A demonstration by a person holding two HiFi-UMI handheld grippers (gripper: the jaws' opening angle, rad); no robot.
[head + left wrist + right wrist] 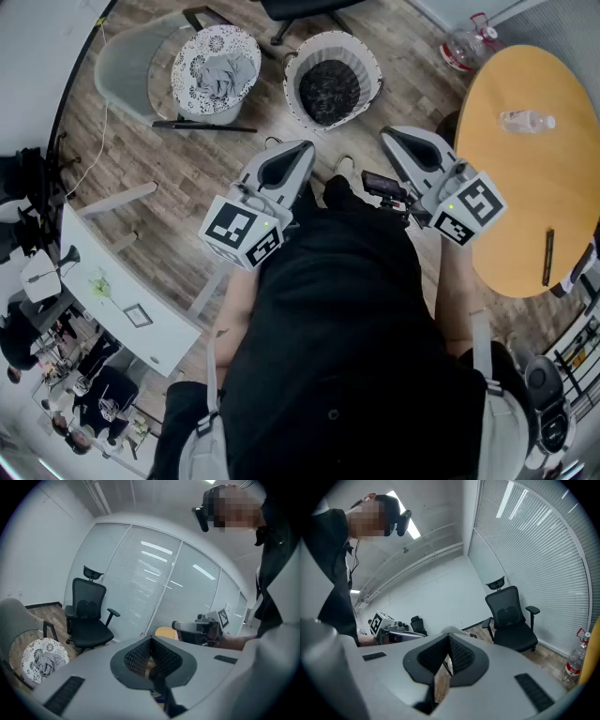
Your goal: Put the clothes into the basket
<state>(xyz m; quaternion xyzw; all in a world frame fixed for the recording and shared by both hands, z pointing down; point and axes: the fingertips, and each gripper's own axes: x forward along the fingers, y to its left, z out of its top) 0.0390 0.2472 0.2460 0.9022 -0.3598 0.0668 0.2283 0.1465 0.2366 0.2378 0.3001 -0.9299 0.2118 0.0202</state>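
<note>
Two baskets stand on the wooden floor ahead of me. The patterned basket on the left holds grey clothes; it also shows low left in the left gripper view. The white basket to its right has dark clothing inside. My left gripper is held level near the person's body, short of the baskets, jaws shut and empty. My right gripper hangs beside it, jaws also together with nothing between them.
A round yellow table with a plastic bottle stands at the right. A grey armchair sits beside the patterned basket. A black office chair stands by the glass wall. White desks run along the left.
</note>
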